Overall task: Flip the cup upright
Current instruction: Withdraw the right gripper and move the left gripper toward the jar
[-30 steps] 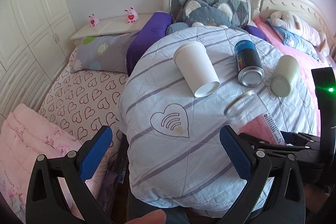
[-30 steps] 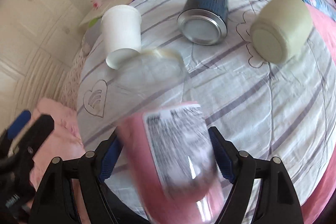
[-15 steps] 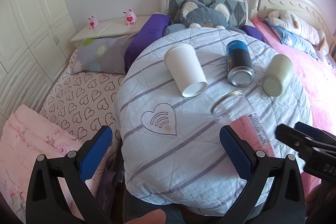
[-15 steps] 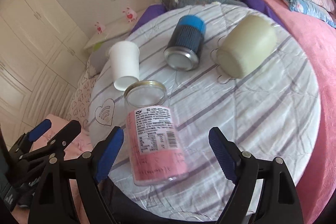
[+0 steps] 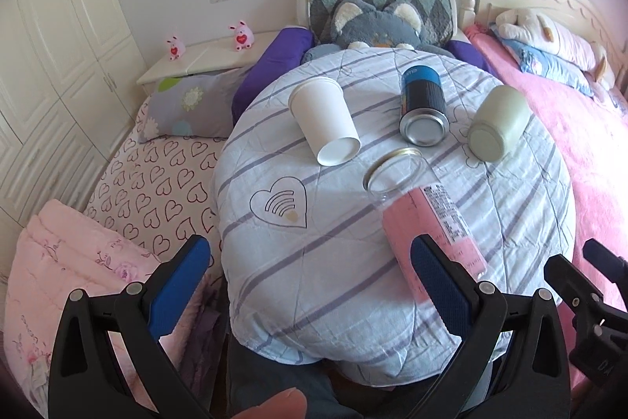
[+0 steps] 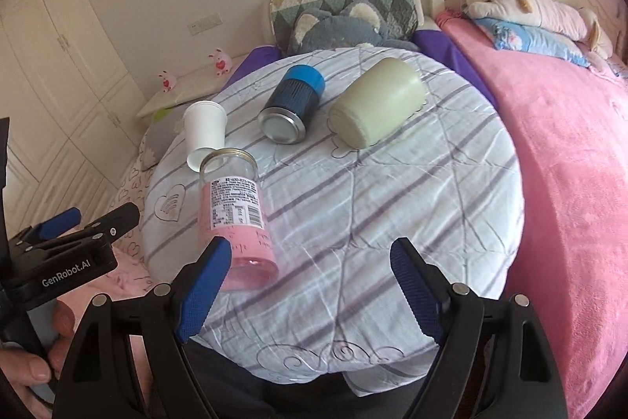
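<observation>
1. While both grippers hang back at the table's 6 o'clock edge, the left gripper (image 5: 310, 275) and right gripper (image 6: 306, 279) are wide open, holding nothing.
2. White paper cup (image 5: 325, 122) lies on its side around 11 o'clock on the striped tablecloth (image 5: 333, 262).
3. Pink-labelled jar (image 6: 234, 218), blue can (image 6: 292, 110) and green mug (image 6: 376, 103) are tipped over too.

round bench (image 5: 314, 281) under a striped quilted cover; lying on their sides on it: white paper cup (image 5: 324, 122), blue-capped can (image 5: 423, 112), pale green cup (image 5: 496, 128), pink-labelled clear jar (image 5: 424, 211).
</observation>
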`<state>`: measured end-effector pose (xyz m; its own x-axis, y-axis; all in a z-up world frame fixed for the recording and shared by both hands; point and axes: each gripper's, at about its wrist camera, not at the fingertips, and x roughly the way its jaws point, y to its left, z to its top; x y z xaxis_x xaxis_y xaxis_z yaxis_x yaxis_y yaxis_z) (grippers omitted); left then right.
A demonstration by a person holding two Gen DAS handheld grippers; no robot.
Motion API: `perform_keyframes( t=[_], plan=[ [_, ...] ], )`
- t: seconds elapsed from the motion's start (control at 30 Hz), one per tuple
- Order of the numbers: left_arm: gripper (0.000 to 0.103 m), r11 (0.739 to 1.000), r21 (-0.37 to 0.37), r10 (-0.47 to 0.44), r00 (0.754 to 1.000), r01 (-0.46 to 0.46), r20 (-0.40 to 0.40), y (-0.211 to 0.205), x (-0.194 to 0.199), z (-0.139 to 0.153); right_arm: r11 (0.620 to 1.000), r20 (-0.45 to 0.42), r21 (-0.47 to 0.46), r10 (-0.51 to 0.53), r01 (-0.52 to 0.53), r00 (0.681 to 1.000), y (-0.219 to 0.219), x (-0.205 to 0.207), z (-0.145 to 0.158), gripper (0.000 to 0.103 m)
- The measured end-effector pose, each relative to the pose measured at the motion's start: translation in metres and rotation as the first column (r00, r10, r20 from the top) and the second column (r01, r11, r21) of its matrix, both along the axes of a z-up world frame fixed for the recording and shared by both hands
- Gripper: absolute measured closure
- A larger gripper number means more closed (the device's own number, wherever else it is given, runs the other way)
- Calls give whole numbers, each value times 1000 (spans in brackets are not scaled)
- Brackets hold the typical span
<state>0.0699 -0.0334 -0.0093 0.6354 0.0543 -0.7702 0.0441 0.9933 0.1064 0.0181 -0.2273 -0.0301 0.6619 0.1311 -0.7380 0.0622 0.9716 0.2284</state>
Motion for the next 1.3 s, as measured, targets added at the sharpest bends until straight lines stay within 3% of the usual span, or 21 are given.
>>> perform_keyframes(
  t=[0.1,0.33,1.3],
  plan=[
    [0,1000,14,-1,1000,1,16,-1,-9,2,998,14,-55,-7,8,1000,4,-7,4,19],
    [0,999,30,13,999,-14,30,6,-25,3,997,46,-82,-3,7,999,4,-13,13,19],
    [0,1000,12,4,1000,-5,25,0,-35,6,997,59,-72,25,-20,998,-2,-14,14,19]
  ],
)
